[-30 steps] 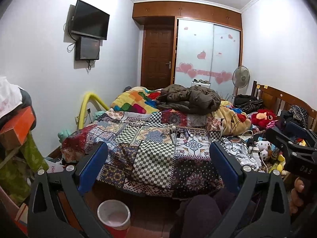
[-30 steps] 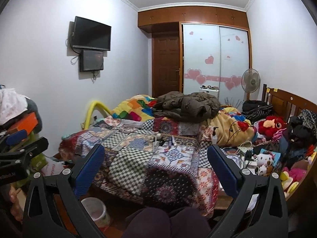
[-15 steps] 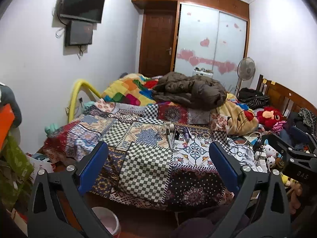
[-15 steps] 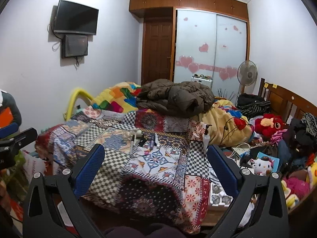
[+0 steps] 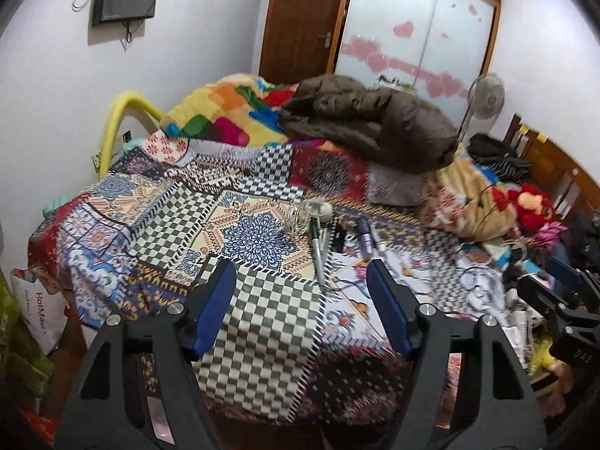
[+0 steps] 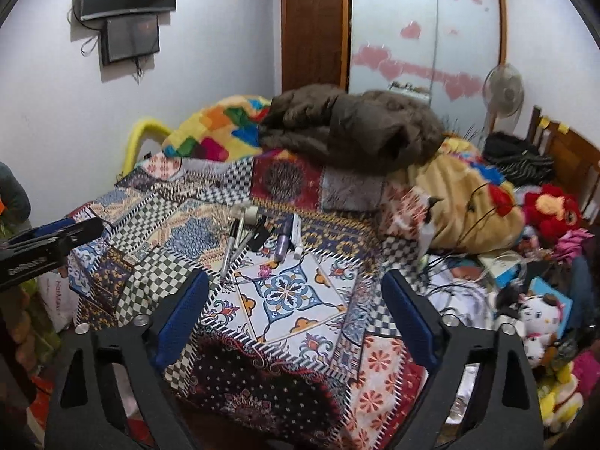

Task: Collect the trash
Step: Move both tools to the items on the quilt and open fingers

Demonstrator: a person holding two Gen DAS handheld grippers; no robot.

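**Approach to the Litter Cluster on the Bed**

Left wrist view: The left hand-held gripper (image 5: pixel 300 277) is spread wide and holds nothing, raised above the bed's (image 5: pixel 258 341) near edge. This open, hovering posture is judged to be preparation for a pick. The small items (image 5: pixel 330 230) lie mid-bed on the patchwork quilt, well apart from every edge. The long pen-like stick (image 5: pixel 318 253) has its long axis running from the far side toward the near edge, almost in line with the fingers (a crosswise grip would likely call for a wrist turn). The purple tube (image 5: pixel 365 238) lies roughly parallel to it.

Right wrist view: The right hand-held gripper (image 6: pixel 294 288) is likewise wide and empty, above the near edge. The cluster sits ahead, left of its centreline. The brown coat (image 6: pixel 352 131) is heaped toward the bed's far edge.
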